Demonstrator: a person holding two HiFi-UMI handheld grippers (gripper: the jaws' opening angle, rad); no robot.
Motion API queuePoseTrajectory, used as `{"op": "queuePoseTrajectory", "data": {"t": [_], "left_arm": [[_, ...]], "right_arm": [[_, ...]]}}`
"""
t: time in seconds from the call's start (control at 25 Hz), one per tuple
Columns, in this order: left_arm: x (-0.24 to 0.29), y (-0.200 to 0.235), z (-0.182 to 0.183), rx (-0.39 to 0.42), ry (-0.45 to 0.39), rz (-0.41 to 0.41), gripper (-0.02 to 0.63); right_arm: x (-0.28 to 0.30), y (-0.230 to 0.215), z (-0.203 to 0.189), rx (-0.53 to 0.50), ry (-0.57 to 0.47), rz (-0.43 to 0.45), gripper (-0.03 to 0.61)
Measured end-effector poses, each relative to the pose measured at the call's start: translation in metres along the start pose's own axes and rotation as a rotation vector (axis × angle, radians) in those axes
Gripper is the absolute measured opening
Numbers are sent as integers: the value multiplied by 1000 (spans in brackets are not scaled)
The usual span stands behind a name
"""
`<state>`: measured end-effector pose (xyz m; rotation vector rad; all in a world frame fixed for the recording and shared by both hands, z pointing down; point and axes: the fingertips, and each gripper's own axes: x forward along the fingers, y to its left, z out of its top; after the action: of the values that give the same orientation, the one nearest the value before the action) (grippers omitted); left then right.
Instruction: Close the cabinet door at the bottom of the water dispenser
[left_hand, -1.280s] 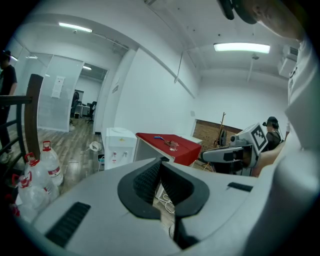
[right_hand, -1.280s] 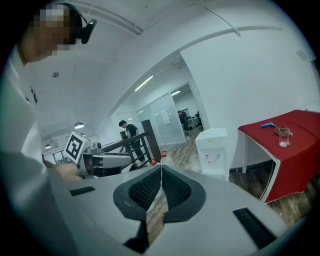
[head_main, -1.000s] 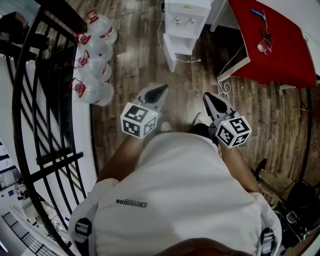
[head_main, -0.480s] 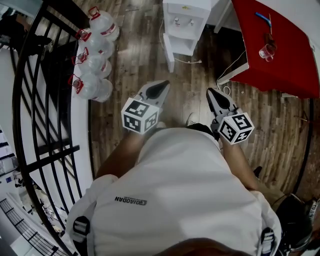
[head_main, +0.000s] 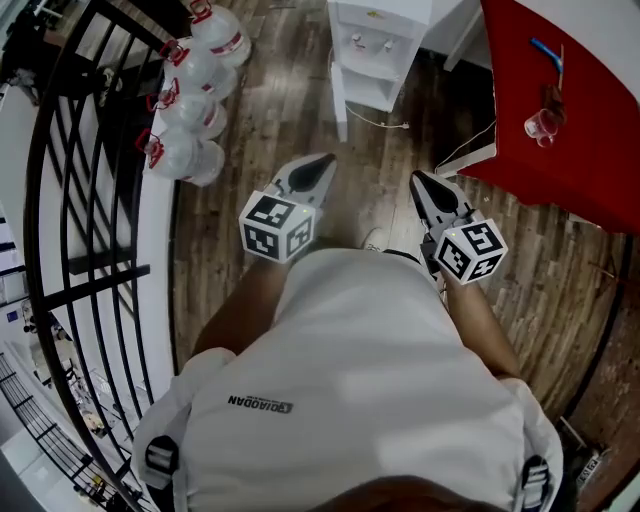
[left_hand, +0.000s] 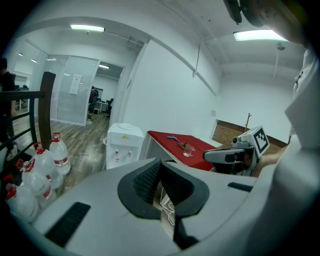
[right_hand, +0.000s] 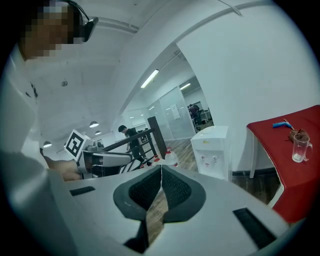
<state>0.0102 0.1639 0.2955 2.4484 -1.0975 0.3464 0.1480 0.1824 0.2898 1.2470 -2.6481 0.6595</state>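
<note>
Cabinet door (head_main: 338, 105) on the water dispenser (head_main: 380, 35) looked open, well ahead of me; closing it remained undone. My left gripper (head_main: 322, 165) and right gripper (head_main: 420, 185) were both closed and empty.

Entry one: on the back of the person's white shirt (head_main: 360, 400) we find a single line of dark print beside a small logo, seen upside down, which we read roughly as "QUADAN", though not every letter is certain. Entry two: we log black-and-white square code markers, without letters, on the cubes of the left gripper (head_main: 322, 163) and the right gripper (head_main: 420, 180). Entry three, all illegible to us: red band labels on the water bottles (head_main: 190, 110), a small yellow sticker on the water dispenser (left_hand: 122, 147), and a paper notice (left_hand: 76, 84) on the glass partition (left_hand: 87, 100).
</note>
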Motion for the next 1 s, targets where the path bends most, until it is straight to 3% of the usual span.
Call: {"op": "queuePoseTrajectory", "data": {"t": [0.44,0.68,1.0], "left_arm": [[15,6,-11,-24,94,88,-3],[23,44,-13,-43,112,90,-3],[56,120,-13,-25,161,57,-3]], "right_arm": [[24,-27,-27,60,83,90,23],[65,-26,-32,34,123,103,23],[140,-38,-45,-48,227,50,23]]}}
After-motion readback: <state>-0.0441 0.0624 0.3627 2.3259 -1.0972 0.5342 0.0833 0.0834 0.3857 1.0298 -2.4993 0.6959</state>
